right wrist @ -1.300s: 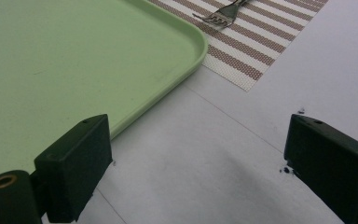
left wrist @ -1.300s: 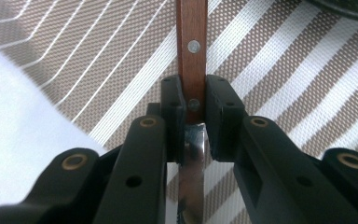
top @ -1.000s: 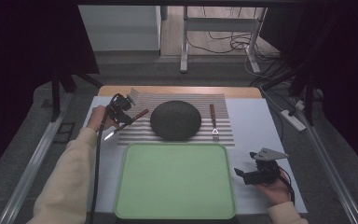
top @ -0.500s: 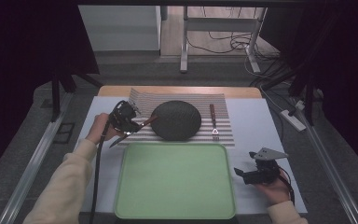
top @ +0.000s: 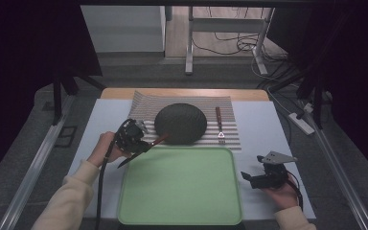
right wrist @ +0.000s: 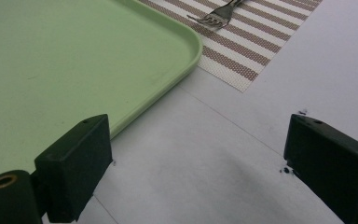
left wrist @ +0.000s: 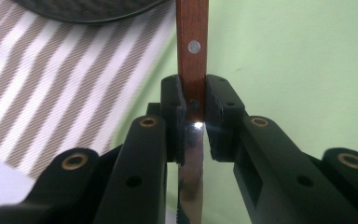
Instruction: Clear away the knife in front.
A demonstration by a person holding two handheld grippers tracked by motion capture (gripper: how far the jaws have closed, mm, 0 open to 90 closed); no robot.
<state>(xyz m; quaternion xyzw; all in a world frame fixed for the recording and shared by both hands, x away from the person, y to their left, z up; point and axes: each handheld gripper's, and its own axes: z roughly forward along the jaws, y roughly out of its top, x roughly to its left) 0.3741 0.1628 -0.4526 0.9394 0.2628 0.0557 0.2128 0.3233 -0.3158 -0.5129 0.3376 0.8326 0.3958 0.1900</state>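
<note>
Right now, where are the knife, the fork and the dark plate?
knife [left wrist: 193, 51], left gripper view, on its wooden handle beyond the gripper.
fork [right wrist: 214, 18], right gripper view, on its tines over the striped mat.
dark plate [top: 180, 123], high view, on its middle.

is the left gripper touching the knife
Touching. The left gripper view shows the left gripper with both jaws shut flat against the knife, where its wooden handle meets the blade.

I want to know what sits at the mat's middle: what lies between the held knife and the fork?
In the high view, the dark bowl, upside down on the striped mat, lies between the knife in the left gripper and the fork.
</note>
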